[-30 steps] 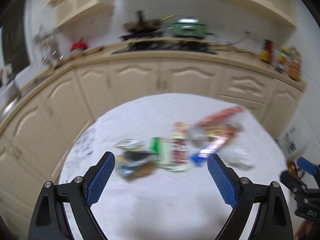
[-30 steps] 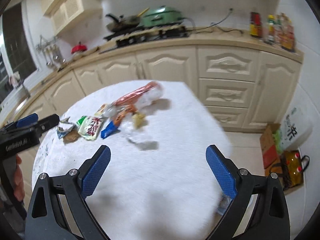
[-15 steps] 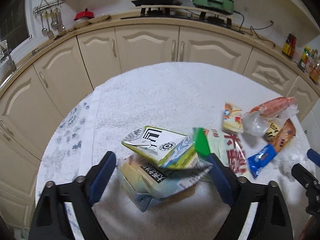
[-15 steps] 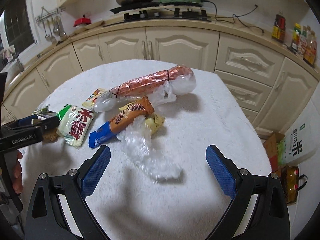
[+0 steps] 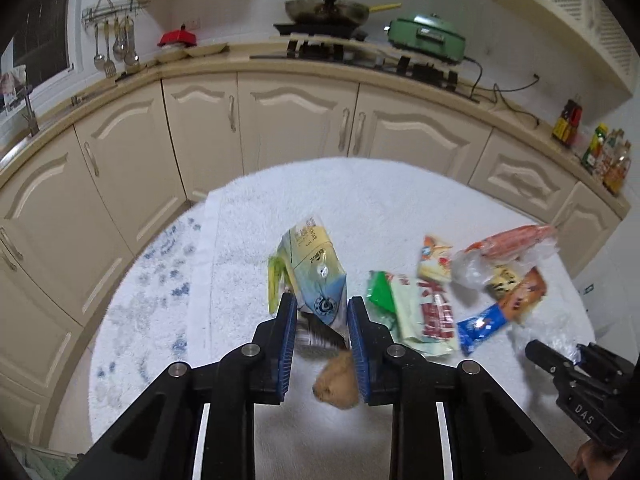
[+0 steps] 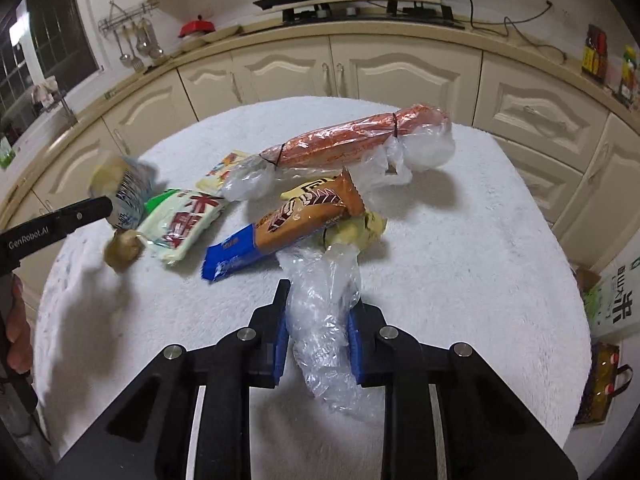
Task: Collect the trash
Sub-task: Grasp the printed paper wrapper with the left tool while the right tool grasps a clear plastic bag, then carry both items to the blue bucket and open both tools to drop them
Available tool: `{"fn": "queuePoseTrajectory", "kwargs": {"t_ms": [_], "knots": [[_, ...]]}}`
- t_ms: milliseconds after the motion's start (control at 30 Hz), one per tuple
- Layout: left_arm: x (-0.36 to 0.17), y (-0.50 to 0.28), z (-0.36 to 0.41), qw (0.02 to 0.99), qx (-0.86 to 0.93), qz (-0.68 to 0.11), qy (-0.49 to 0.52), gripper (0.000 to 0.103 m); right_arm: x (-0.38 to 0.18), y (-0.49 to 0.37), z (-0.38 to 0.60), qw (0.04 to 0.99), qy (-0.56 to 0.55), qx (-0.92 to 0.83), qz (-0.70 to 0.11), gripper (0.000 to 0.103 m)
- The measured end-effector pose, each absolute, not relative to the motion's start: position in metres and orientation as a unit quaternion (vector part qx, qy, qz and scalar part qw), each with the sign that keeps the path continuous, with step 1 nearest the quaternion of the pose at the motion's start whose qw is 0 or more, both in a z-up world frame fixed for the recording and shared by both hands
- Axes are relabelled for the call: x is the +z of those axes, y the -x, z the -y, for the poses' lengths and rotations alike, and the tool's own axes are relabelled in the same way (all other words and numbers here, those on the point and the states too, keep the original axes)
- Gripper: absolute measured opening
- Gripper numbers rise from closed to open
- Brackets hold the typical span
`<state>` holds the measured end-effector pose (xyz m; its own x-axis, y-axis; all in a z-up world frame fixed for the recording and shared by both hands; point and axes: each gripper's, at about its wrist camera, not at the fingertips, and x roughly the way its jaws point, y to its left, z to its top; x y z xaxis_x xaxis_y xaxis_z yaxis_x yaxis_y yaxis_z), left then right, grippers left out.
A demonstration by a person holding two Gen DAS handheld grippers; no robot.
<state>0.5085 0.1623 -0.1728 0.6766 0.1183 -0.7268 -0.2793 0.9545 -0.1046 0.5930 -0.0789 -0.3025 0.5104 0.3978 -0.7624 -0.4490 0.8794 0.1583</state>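
Note:
My left gripper (image 5: 322,320) is shut on a blue-and-yellow snack bag (image 5: 314,270) and holds it above the white towel-covered table (image 5: 248,240). A brown crumpled lump (image 5: 338,384) lies under it. My right gripper (image 6: 318,328) is shut on a clear plastic bag (image 6: 324,312) at the near middle of the table. Beyond it lie a brown-and-blue wrapper (image 6: 280,224), a green-and-white packet (image 6: 182,226) and a long orange roll in plastic (image 6: 352,140). The left gripper with its bag shows at the left of the right wrist view (image 6: 120,196).
Cream kitchen cabinets (image 5: 296,120) curve around the far side of the table, with a stove, a pan and a green pot (image 5: 426,36) on the counter. Bags (image 6: 612,304) stand on the floor to the right of the table.
Both grippers went from wide open to shut. The left closed on the snack bag and lifted it upright; the right moved down and closed on the clear plastic bag.

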Motion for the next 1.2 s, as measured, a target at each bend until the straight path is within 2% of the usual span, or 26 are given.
{"fn": "queuePoseTrajectory", "kwargs": {"t_ms": [400,633,967,1200], "knots": [[-0.133,-0.444,-0.093,0.922,0.024,-0.370,0.112,0.021,-0.251,-0.526,0.139,0.885,-0.038,0.267,-0.380,0.023],[-0.118,-0.434,-0.021,0.925,-0.018,-0.369,0.088,0.021,-0.241,-0.504,0.186,0.893,-0.068,0.257,-0.362,0.023],[-0.112,-0.473,0.128,0.917,-0.124,-0.379,0.021,0.021,-0.245,-0.486,0.298,0.913,-0.116,0.179,-0.347,0.023],[-0.141,-0.531,0.234,0.887,-0.197,-0.417,-0.029,0.021,-0.274,-0.481,0.399,0.917,-0.153,0.093,-0.356,0.023]]}}
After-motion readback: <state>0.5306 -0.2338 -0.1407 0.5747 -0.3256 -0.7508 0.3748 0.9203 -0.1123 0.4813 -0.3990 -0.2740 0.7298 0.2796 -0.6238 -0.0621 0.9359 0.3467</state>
